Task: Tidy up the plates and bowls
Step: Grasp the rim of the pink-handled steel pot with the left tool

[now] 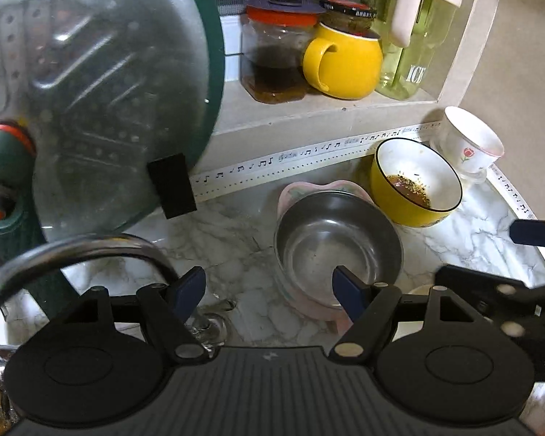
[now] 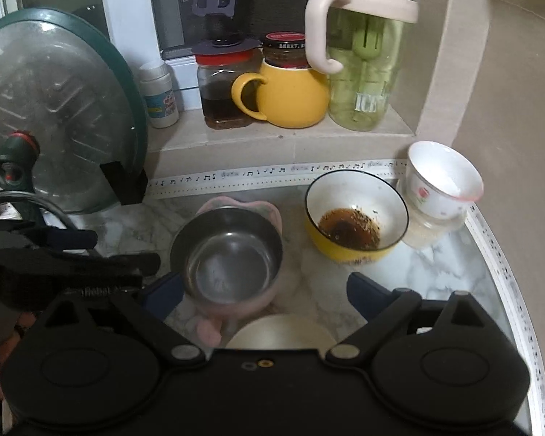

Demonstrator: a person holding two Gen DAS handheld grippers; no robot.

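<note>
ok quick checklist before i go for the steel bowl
1. Left gripper open and empty: ok.
2. Right gripper open and empty: ok.
3. Steel bowl empty inside: ok.
4. Steel bowl free to lift alone: not ok, it sits nested in a pink bowl.
5. Yellow bowl clear of the steel bowl: ok, there is a gap, but it holds brown residue.
6. White cup steady: cannot tell, it leans on a glass piece at the counter edge.
</note>
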